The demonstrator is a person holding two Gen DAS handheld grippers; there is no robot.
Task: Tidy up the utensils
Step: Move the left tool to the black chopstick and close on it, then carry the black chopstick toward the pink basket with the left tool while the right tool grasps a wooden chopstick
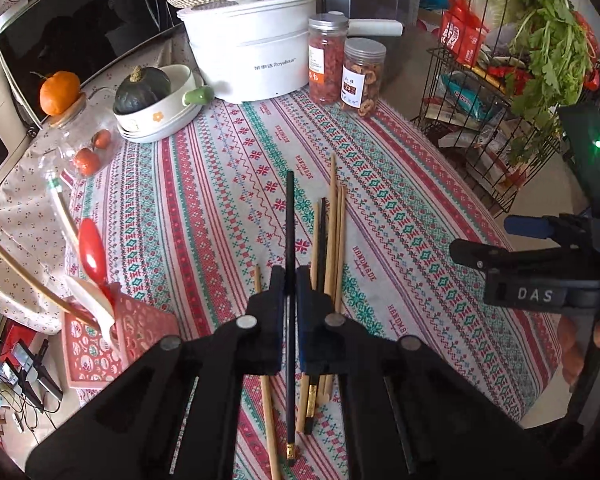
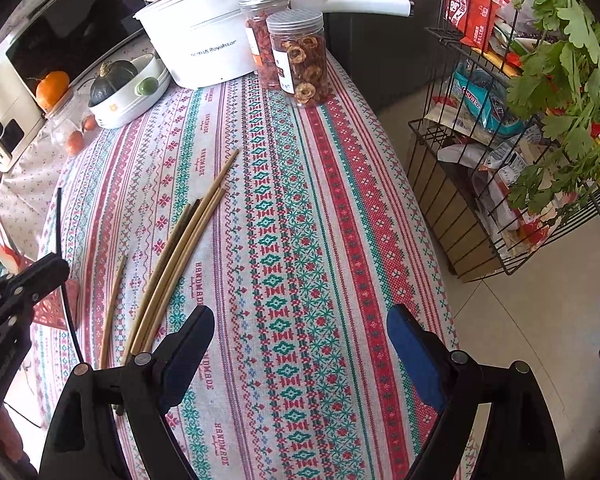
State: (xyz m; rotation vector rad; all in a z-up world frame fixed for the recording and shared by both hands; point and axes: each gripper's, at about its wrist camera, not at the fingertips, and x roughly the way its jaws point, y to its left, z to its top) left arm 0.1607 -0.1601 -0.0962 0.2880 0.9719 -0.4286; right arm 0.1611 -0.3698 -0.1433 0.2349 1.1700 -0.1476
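My left gripper [image 1: 289,280] is shut on a black chopstick [image 1: 289,216] and holds it above the patterned tablecloth. Several bamboo chopsticks [image 1: 332,236] and another black one lie on the cloth just right of it; one bamboo chopstick [image 1: 267,400] lies under the left jaw. A red perforated holder [image 1: 140,328] at the left edge holds a red spoon [image 1: 93,252] and a white spoon. My right gripper [image 2: 300,320] is open and empty, right of the chopstick pile [image 2: 172,264]. It shows in the left wrist view [image 1: 480,244]; the left gripper shows in the right wrist view [image 2: 56,268].
At the back stand a white pot [image 1: 256,44], two snack jars [image 1: 327,60], a bowl with a dark squash [image 1: 142,88], an orange [image 1: 59,92] and a microwave. A wire rack [image 2: 500,140] with packets and greens stands on the floor off the table's right edge.
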